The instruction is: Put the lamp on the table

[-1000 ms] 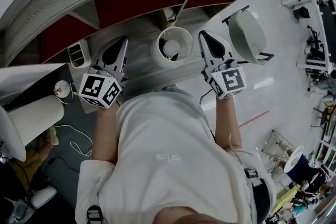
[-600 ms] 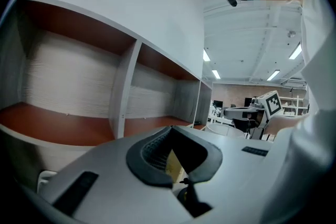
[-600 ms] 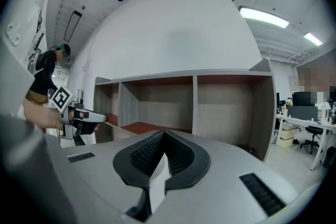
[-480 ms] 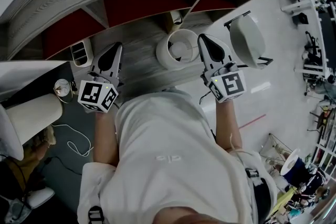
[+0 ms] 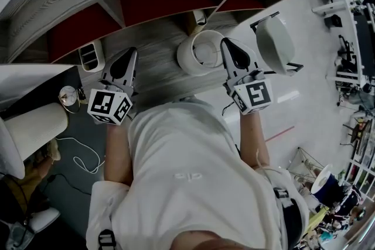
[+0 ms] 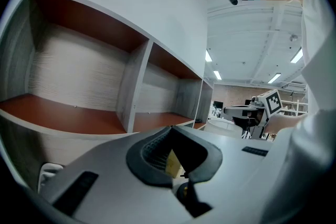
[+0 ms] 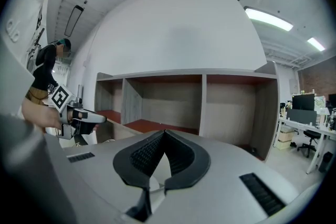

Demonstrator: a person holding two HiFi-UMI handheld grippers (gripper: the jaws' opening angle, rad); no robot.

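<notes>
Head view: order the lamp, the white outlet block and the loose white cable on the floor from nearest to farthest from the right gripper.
1. Lamp, right beside the right gripper, on its left.
2. White outlet block, far left, near the shelf.
3. White cable, lower left, down on the floor.

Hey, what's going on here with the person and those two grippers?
A person stands at a curved table, a gripper in each hand. The white-shaded lamp stands upright on the table between the two grippers, right beside the right gripper; whether they touch is unclear. The left gripper is apart from it. Both grippers have their jaws shut on nothing, so the lamp isn't held.
</notes>
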